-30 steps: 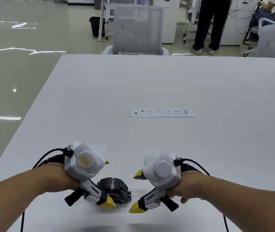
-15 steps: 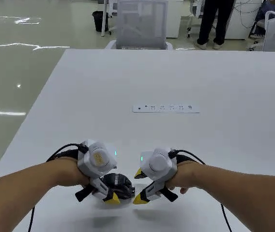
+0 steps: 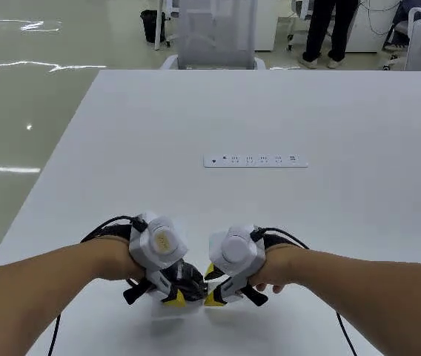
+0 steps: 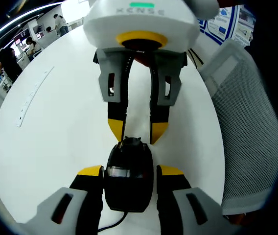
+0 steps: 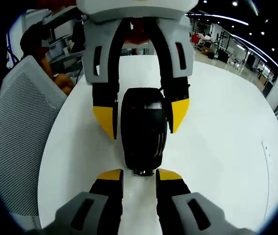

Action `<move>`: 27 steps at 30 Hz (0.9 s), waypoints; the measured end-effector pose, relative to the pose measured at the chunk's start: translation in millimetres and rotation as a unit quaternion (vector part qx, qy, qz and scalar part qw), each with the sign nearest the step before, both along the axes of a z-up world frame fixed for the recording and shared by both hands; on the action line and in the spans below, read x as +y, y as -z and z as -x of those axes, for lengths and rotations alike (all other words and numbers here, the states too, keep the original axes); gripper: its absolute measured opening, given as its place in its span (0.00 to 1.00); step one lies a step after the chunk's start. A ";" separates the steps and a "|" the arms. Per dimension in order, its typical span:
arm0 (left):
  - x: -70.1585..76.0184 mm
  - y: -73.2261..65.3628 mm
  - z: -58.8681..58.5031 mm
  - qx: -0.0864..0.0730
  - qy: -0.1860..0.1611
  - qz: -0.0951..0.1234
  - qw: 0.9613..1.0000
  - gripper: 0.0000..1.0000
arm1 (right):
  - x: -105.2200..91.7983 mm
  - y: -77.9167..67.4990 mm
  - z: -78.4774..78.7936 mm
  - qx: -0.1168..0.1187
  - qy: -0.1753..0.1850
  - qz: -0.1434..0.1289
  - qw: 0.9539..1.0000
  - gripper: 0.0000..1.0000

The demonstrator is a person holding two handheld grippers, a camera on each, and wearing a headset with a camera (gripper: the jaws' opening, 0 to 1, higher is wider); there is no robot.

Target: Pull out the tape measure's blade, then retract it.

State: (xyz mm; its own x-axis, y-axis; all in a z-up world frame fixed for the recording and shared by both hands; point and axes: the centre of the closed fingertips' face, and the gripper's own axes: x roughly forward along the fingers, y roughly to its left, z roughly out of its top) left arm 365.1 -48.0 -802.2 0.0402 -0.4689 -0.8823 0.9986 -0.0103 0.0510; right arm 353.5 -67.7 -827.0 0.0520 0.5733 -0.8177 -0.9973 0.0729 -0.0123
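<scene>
Black tape measure (image 4: 129, 178) lies on the white worktop (image 3: 284, 104) near its front edge, blade in. The left gripper (image 4: 130, 171) has its fingers clamped on the case sides. Right gripper (image 5: 140, 176) faces it, fingers narrowly parted either side of the blade end; contact there unclear. Power strip (image 3: 255, 161) sits well beyond.

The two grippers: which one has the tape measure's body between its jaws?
The left gripper: the black tape measure sits between its jaws; the right gripper meets only its front end.
</scene>
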 end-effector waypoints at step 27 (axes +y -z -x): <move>1.9 3.5 -1.7 -0.019 0.020 -0.022 0.999 0.31 | -0.9 5.1 -3.6 -0.008 0.014 0.022 1.000 0.14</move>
State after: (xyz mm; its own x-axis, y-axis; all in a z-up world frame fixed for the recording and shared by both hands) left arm 366.9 -46.1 -805.7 0.0557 -0.4314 -0.9005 0.9947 -0.0536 0.0872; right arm 357.1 -68.6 -832.1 0.0814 0.5341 -0.8415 -0.9944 0.1003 -0.0326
